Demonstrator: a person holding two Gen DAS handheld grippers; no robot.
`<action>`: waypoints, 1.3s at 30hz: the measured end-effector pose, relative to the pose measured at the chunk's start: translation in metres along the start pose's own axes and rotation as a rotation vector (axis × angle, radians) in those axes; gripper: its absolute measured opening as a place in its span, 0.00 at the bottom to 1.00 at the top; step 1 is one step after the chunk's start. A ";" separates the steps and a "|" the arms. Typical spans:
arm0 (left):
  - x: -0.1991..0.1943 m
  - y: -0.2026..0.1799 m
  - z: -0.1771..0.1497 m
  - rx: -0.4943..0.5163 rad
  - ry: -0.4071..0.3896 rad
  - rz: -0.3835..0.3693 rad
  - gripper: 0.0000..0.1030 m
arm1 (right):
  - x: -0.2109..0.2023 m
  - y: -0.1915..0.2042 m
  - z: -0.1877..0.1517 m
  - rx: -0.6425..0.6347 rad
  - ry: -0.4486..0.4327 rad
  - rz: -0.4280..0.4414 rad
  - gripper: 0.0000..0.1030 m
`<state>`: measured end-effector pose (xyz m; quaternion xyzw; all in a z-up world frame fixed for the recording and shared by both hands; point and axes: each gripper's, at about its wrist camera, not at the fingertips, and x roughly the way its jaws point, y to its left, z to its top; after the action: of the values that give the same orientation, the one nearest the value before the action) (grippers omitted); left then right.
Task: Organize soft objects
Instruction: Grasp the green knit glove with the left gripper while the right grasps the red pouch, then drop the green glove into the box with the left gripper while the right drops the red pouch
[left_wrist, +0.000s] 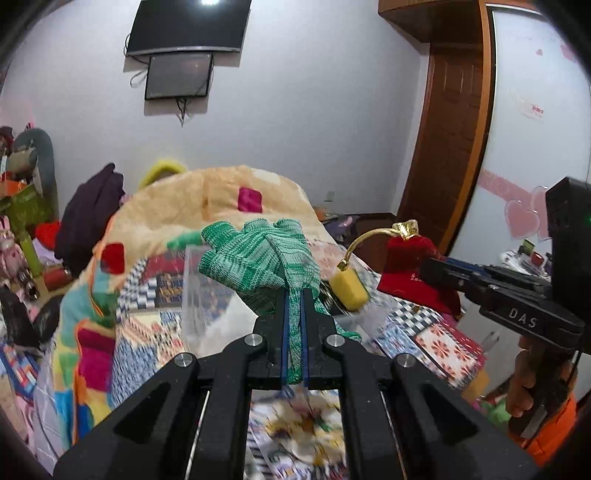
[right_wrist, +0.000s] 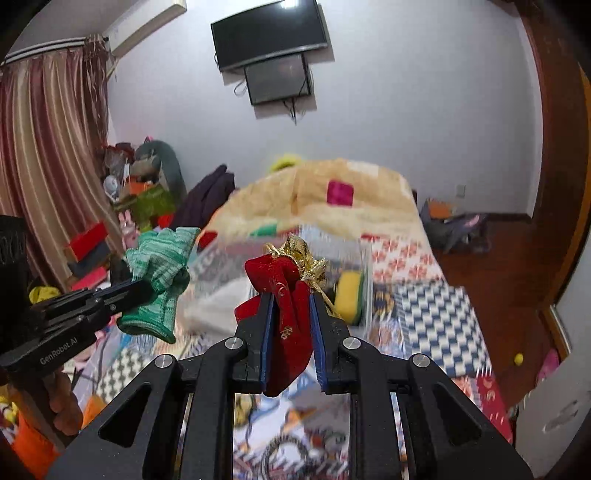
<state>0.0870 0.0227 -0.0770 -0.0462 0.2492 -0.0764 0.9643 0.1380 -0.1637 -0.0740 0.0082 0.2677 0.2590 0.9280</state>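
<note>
Holding yellow sponge (right_wrist: 350, 291): clear bin (right_wrist: 364, 258)

My right claw (right_wrist: 291, 295) grips a red velvet pouch (right_wrist: 286, 321) above the bed (right_wrist: 436, 310). My left claw (right_wrist: 142, 290) pinches a green knit glove (right_wrist: 159, 273). A clear bin (right_wrist: 364, 266) holds a yellow sponge (right_wrist: 349, 295).

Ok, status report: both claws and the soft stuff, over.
Left claw shut on green glove. Right claw shut on red pouch. Both held above bed; clear bin ahead, yellow sponge inside.
</note>
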 end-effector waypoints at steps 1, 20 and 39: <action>0.002 0.001 0.003 0.003 -0.005 0.008 0.04 | 0.003 0.001 0.004 -0.002 -0.007 -0.001 0.17; 0.111 0.020 0.004 -0.004 0.150 0.064 0.04 | 0.096 -0.001 -0.001 -0.016 0.156 -0.038 0.17; 0.095 0.017 0.002 -0.007 0.143 0.061 0.38 | 0.088 -0.003 0.002 -0.041 0.152 -0.113 0.63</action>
<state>0.1716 0.0234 -0.1225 -0.0365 0.3191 -0.0493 0.9457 0.2040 -0.1238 -0.1164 -0.0456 0.3319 0.2114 0.9182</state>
